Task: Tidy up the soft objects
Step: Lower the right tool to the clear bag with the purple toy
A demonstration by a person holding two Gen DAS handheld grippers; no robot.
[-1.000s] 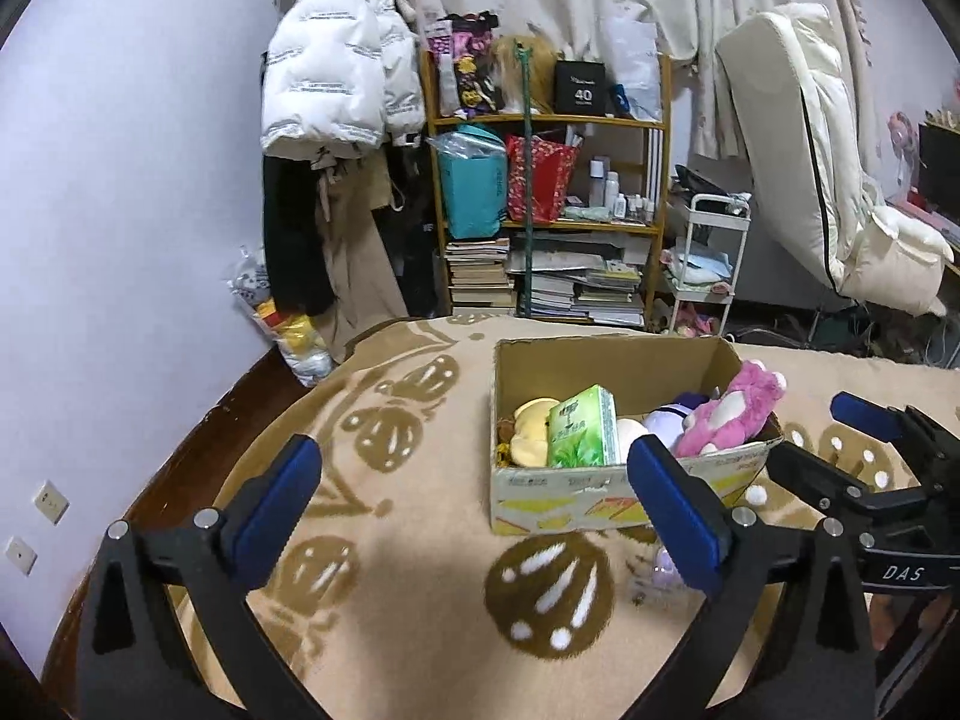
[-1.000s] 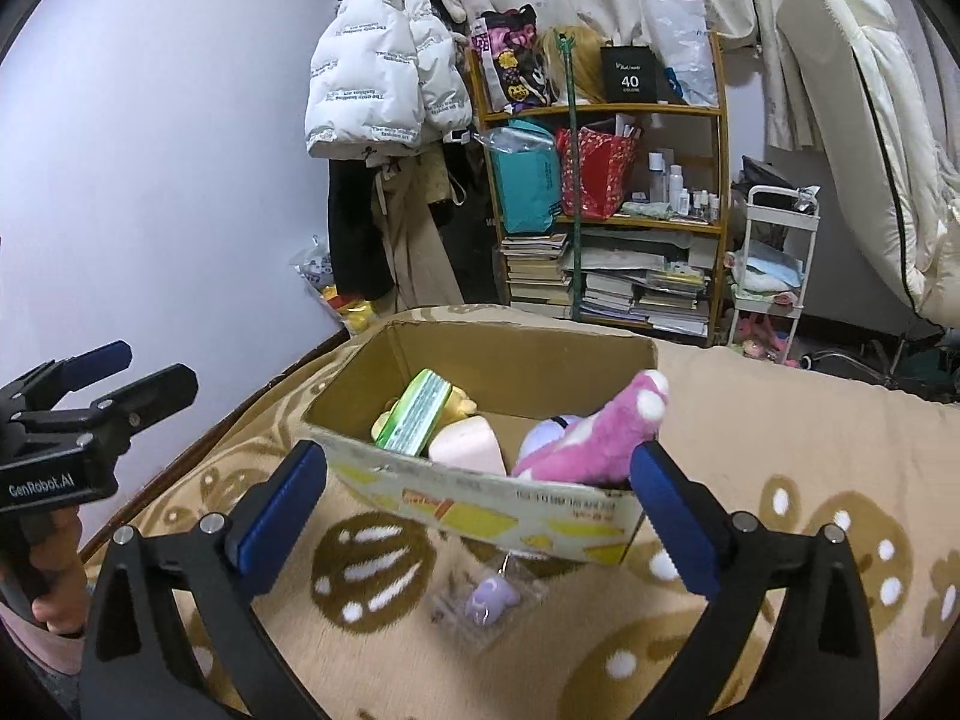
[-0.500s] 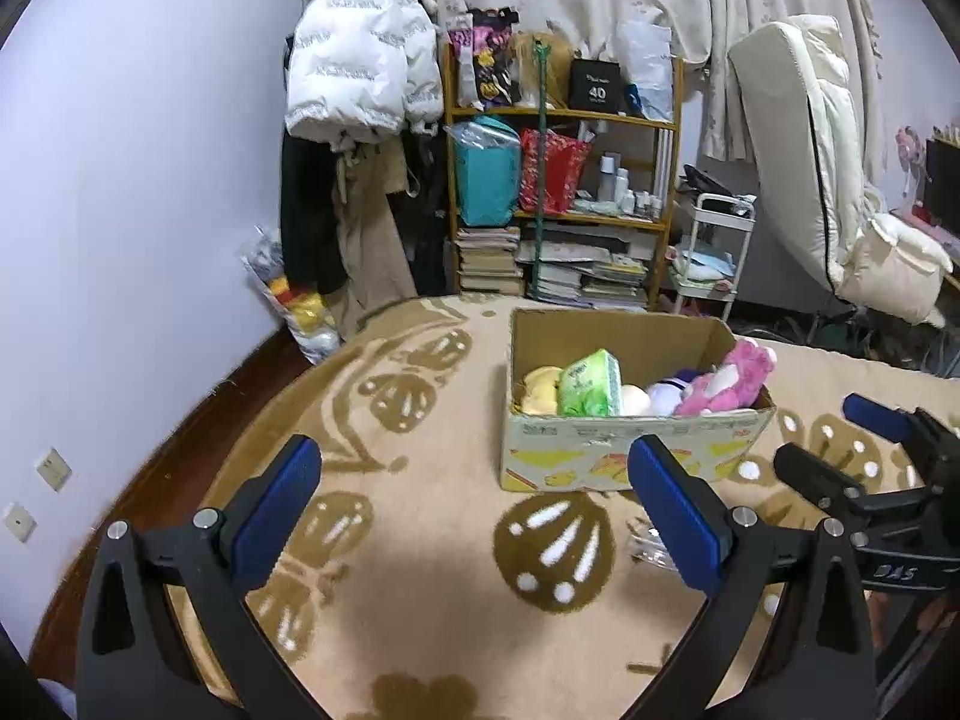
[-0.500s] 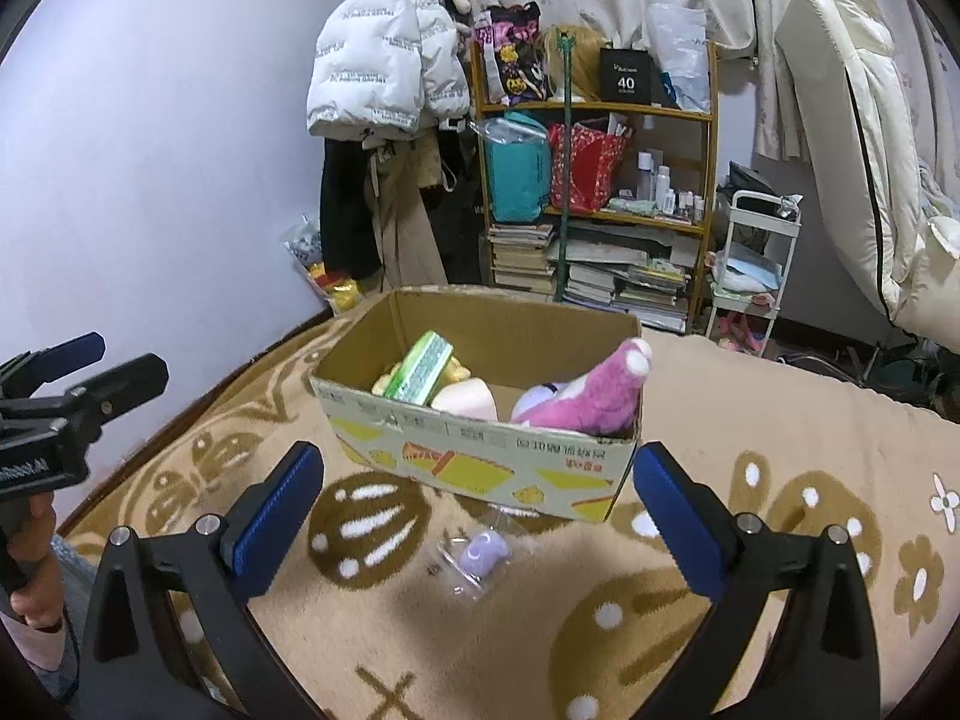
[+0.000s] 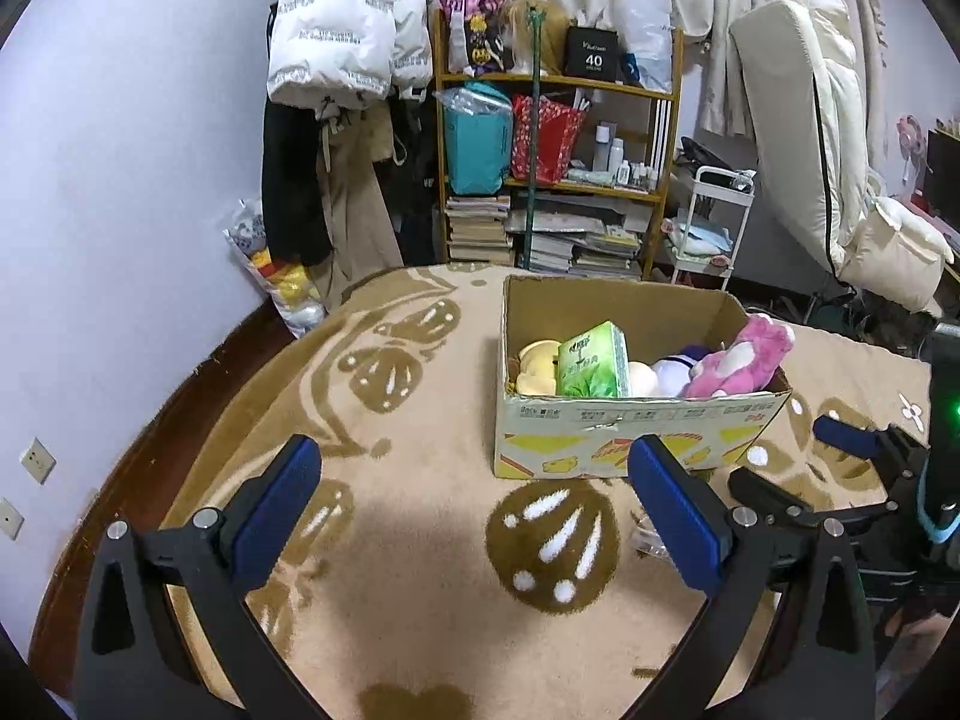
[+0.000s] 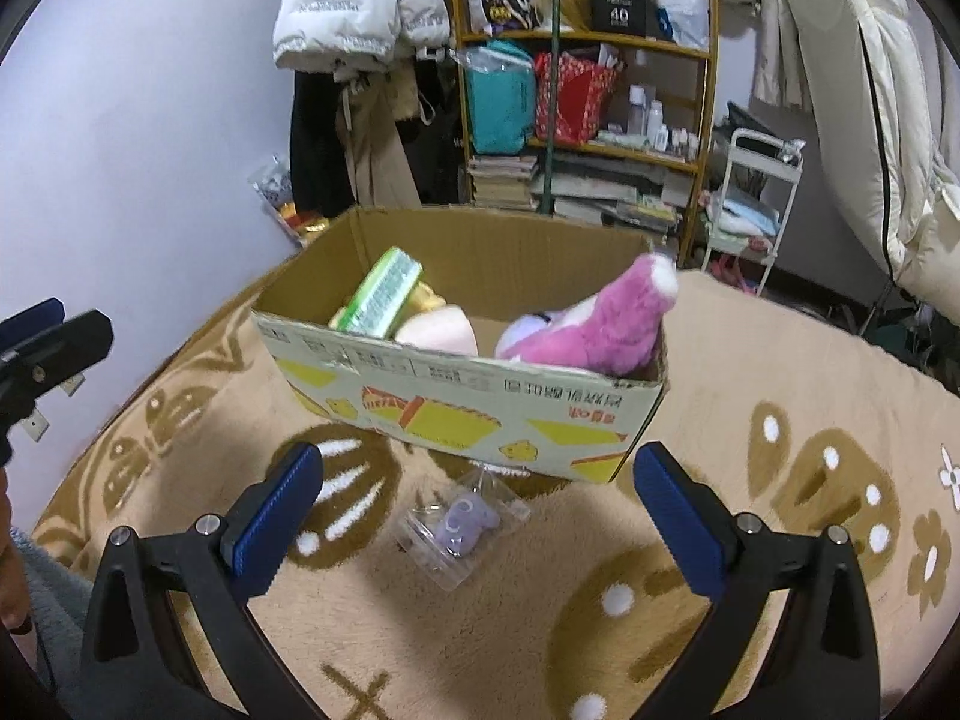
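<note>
Both tools empty, jaws spread: right gripper (image 6: 474, 516) hangs over the small bagged purple toy (image 6: 463, 521) at lower centre, just before the cardboard box (image 6: 480, 402); left gripper (image 5: 474, 516) idle; descend straight, pinch the toy's body, not loose film.

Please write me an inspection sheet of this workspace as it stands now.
Surface: beige patterned blanket, no spills seen.
Job's things: cardboard box holds pink plush, green tissue pack and pale soft toys; small purple toy in clear bag lies outside, in front of the box.
Clutter: nothing seen on the blanket.
Grippers: left gripper and right gripper both open, empty.
Cables: nothing seen.
Surroundings: crowded shelf, white jacket.
</note>
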